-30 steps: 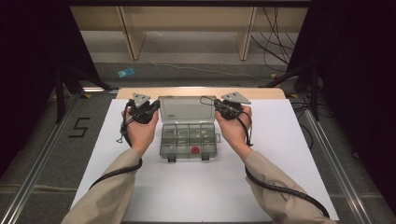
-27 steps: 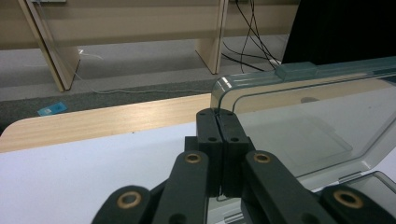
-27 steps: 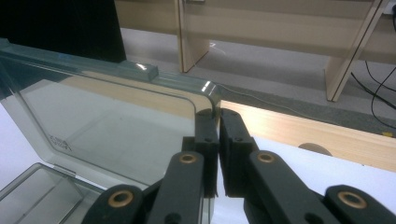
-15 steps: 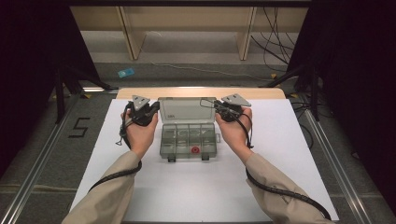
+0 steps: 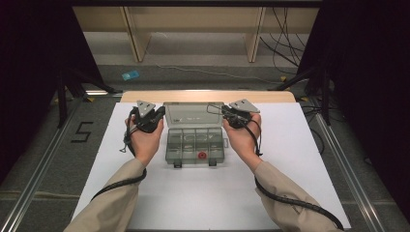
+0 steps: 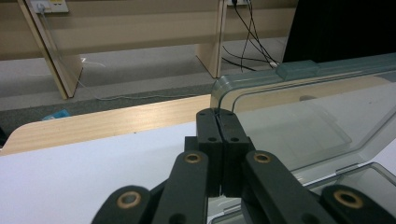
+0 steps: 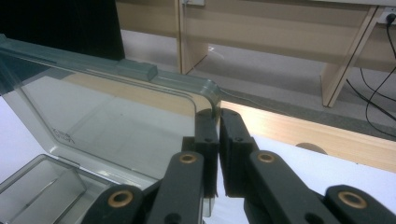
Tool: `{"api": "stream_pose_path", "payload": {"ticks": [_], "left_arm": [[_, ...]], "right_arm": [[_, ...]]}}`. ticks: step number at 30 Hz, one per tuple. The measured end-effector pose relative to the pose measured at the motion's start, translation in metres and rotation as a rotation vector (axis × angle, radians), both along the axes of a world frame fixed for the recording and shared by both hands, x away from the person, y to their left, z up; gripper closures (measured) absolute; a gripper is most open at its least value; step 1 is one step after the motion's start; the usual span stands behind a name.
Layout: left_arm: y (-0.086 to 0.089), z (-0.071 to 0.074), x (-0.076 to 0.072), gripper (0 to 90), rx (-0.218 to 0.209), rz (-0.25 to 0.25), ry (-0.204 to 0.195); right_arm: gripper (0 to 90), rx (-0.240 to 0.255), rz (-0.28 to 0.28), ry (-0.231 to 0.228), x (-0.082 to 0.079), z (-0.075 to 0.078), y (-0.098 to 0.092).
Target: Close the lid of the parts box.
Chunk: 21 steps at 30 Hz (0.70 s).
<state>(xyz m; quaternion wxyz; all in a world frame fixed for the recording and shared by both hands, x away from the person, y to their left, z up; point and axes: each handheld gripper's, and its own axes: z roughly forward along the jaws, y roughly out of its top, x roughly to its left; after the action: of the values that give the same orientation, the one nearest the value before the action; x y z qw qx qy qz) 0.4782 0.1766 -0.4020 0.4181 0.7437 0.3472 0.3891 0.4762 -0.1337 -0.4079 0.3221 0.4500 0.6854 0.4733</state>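
A clear grey compartment box lies open in the middle of the white table top, its lid raised at the back. A small red item sits in a front compartment. My left gripper is shut on the lid's left edge. In the left gripper view the black jaws meet on the lid at its corner. My right gripper is shut on the lid's right edge. In the right gripper view the jaws pinch the lid rim, with an open compartment below.
The white table top ends at a wooden strip at the back. Beyond it are the floor, a small blue object, wooden bench legs and cables. Dark curtains stand on both sides.
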Motion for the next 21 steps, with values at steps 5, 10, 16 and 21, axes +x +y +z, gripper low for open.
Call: {"api": "stream_pose_path", "payload": {"ticks": [5, 10, 16, 21], "left_arm": [[0.0, -0.001, -0.003, 89.2, -0.004, 0.002, -0.005], [-0.001, -0.002, -0.006, 89.2, -0.007, 0.003, -0.009], [-0.001, -0.003, -0.009, 89.2, -0.011, 0.004, -0.013], [-0.001, -0.004, -0.012, 89.2, -0.014, 0.004, -0.016]], "right_arm": [[87.2, -0.003, 0.005, -0.002, -0.002, 0.0, -0.001], [87.2, 0.0, 0.01, 0.002, -0.004, -0.001, -0.001], [87.1, -0.004, 0.016, 0.002, -0.007, -0.001, -0.001], [87.1, -0.009, 0.016, -0.01, -0.009, -0.002, -0.002]]}}
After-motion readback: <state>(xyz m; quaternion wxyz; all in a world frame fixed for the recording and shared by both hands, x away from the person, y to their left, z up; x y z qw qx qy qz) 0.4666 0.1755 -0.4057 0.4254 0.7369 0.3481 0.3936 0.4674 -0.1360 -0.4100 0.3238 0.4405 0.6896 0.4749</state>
